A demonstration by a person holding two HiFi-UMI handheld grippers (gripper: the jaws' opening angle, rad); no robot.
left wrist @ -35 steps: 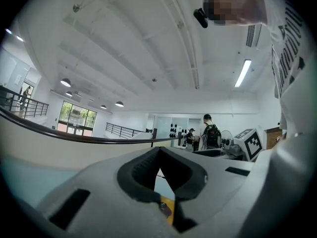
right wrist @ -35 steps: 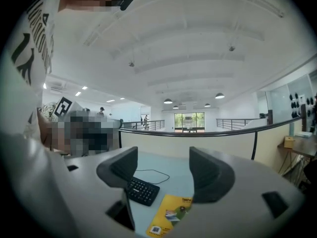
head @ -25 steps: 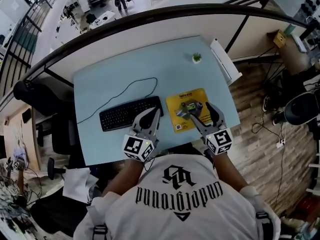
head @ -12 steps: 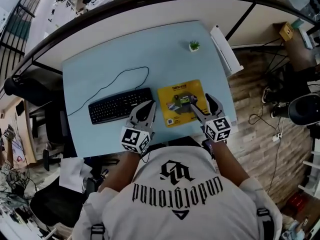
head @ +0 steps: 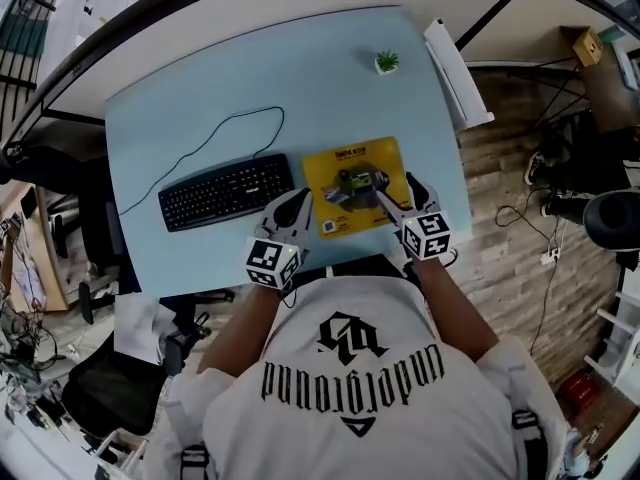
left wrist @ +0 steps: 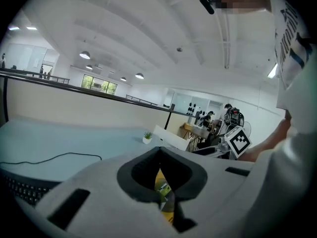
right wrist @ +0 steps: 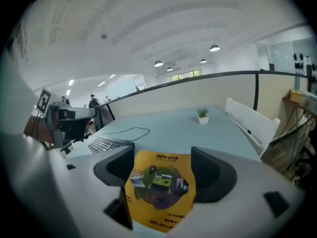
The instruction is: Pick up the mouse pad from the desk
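Note:
A yellow mouse pad [head: 352,186] with a dark printed picture lies flat on the light blue desk [head: 200,98], close to its front edge. My right gripper [head: 394,188] hovers over the pad's right part. Its jaws are opening, and the pads touch nothing. In the right gripper view the mouse pad [right wrist: 159,183] shows below, between the spread jaws of the right gripper [right wrist: 163,170]. My left gripper [head: 295,206] hangs between the keyboard and the pad with its tips together. In the left gripper view a sliver of the mouse pad [left wrist: 161,185] shows behind the left gripper [left wrist: 159,150].
A black keyboard [head: 225,190] with a looping cable [head: 215,133] lies left of the pad. A small potted plant [head: 386,62] stands at the back right. A white slab [head: 455,63] leans at the desk's right edge. A dark chair [head: 55,163] stands to the left.
Both grippers have come down toward the desk's front part. The right jaws now stand a little wider over the pad. The pad and keyboard have not moved.

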